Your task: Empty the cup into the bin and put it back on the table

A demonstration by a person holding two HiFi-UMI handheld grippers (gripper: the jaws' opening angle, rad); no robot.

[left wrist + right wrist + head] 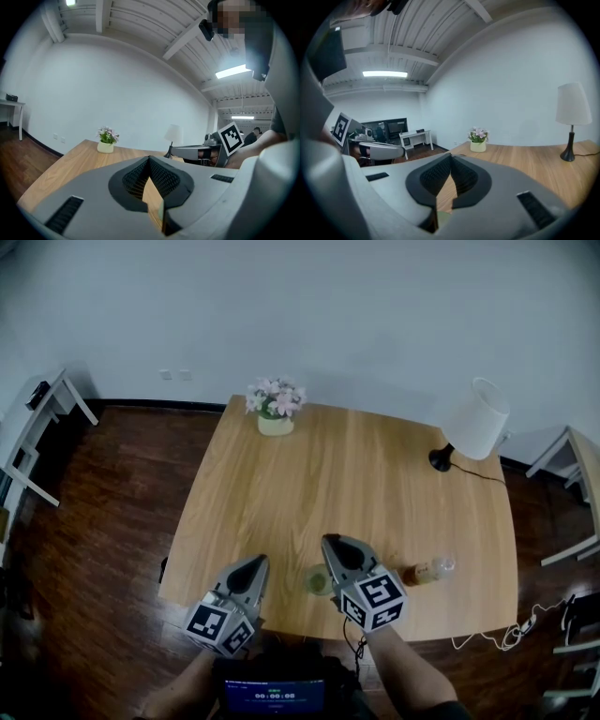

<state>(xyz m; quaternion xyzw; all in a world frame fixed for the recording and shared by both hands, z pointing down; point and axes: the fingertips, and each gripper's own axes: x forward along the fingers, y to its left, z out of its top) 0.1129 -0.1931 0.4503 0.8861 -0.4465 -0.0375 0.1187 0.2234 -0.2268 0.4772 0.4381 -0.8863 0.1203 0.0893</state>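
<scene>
Flanking the cup near the table's front edge, left gripper and right gripper both show jaws pressed together, empty. Risk: advancing unopened would likely topple the cup, spilling its contents short of any bin.
</scene>
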